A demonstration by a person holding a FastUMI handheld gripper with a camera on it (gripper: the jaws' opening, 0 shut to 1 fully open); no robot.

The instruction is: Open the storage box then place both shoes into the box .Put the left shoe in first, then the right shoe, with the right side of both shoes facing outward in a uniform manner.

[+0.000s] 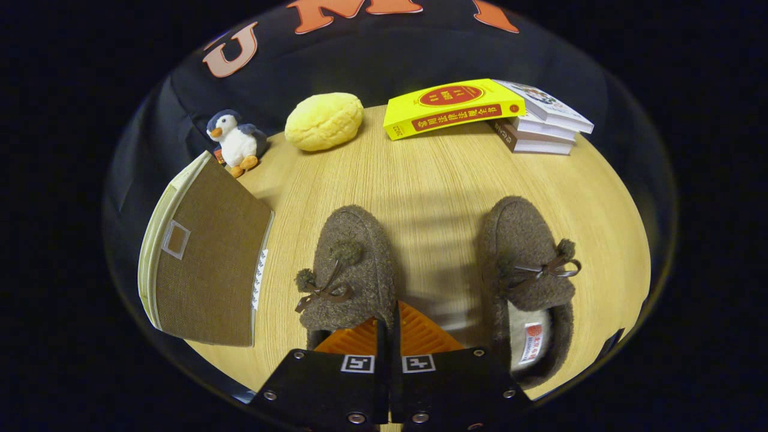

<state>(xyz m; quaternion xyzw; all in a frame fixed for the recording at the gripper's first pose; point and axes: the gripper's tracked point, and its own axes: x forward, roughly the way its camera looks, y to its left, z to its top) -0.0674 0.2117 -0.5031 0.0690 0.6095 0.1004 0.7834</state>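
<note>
Gripping the inner rim of the fuzzy brown left slipper (351, 270) at lower centre, my gripper (389, 336) had its fingers nearly closed on that soft, light wall; I judged it would sag. Right slipper (528, 270) sat beside it; the brown fabric storage box (207, 264) lay at left, still closed.

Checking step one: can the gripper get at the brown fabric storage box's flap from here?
Probably yes. The gripper, fingers closed together, sits at the left fuzzy brown slipper; the brown fabric storage box lies left of it, with bare wooden table between.
</note>
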